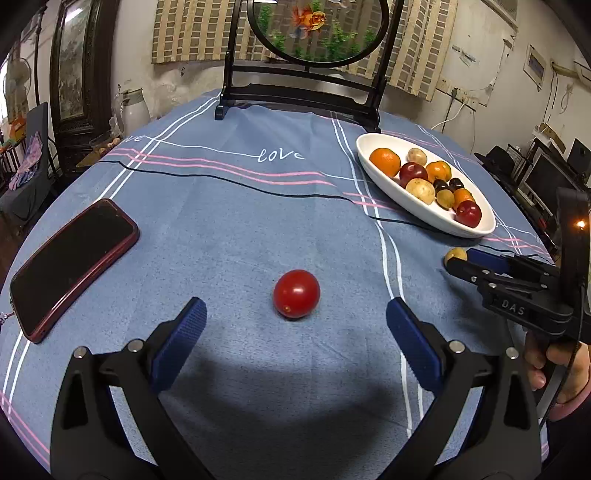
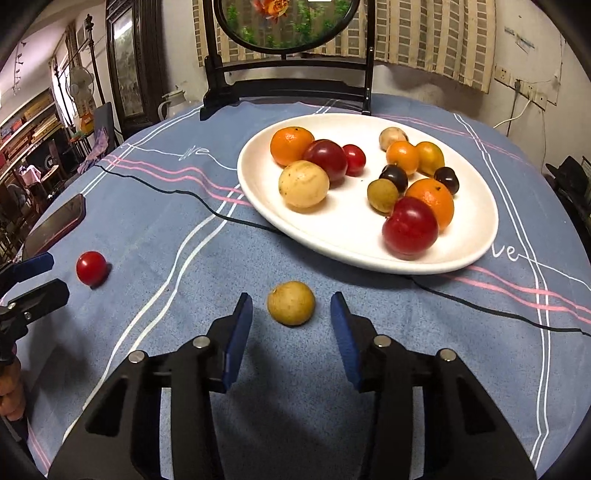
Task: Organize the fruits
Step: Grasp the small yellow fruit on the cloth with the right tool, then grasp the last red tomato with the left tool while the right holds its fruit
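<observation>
Where the blue cloth with white, pink and black stripes (image 1: 236, 221) covers the round table, the word "love" is stitched in white near the far middle. Dark wooden stand holding a round goldfish picture (image 1: 317, 29) at the far edge; a checked beige curtain (image 2: 436, 37) hangs on the wall behind it. White jug (image 1: 135, 107) far left, beside a dark framed cabinet. Wall sockets and cables far right.

Black phone in a red case (image 1: 72, 266) lies flat, near left.

White oval ceramic plate (image 2: 332, 236) sits far right on the cloth. It holds three oranges, two red plums, a small red tomato, two dark cherries, one large pale yellow round fruit and some smaller yellow-brown ones. A thin black cable runs across the cloth and passes under the plate's near rim.

Two fruits lie loose on the cloth, well apart:
- small red cherry tomato (image 1: 296, 293), near centre. Left gripper (image 1: 295, 328) stands released, blue pads spread wide; the tomato lies just ahead of the tips, touching neither.
- small yellow-brown round fruit (image 2: 291, 302), just near of the plate. Right gripper (image 2: 291, 314) stands unclenched, jaws narrower than the left's; the fruit lies between the tips with a clear gap on each side.

A hand (image 1: 561, 373) grips the right gripper's handle.
</observation>
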A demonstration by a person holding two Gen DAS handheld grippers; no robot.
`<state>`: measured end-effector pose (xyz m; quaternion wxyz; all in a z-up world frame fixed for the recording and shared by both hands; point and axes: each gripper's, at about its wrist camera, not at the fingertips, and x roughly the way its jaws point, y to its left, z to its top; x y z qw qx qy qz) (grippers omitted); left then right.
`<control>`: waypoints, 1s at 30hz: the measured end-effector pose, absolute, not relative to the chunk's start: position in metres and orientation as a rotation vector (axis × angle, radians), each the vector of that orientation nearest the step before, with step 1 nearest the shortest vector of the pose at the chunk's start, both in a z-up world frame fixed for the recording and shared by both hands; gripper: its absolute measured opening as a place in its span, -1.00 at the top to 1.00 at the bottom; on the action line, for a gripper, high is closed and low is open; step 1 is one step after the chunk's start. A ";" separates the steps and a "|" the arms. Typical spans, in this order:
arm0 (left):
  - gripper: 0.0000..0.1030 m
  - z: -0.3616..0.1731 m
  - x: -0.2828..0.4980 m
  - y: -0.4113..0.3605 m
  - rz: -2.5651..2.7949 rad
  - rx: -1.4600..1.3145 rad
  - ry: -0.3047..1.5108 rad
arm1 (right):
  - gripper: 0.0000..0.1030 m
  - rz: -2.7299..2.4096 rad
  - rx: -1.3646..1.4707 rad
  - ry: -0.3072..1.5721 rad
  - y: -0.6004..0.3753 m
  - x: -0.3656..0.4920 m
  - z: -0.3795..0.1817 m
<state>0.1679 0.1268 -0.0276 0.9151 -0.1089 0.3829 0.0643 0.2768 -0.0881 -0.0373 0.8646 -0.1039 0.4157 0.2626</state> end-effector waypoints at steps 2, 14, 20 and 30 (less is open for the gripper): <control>-0.93 -0.028 0.168 0.127 0.132 -0.228 0.788 | 0.18 0.555 -0.224 0.881 -0.086 0.279 -0.039; -0.93 -0.029 0.169 0.126 0.124 -0.222 0.802 | 0.46 0.550 -0.194 0.899 -0.092 0.281 -0.041; -0.84 -0.031 0.171 0.130 0.084 -0.257 0.806 | 0.46 0.553 -0.171 0.889 -0.098 0.276 -0.037; -0.05 -0.046 0.204 0.125 0.061 -0.187 0.923 | 0.46 0.566 -0.155 0.910 -0.098 0.274 -0.037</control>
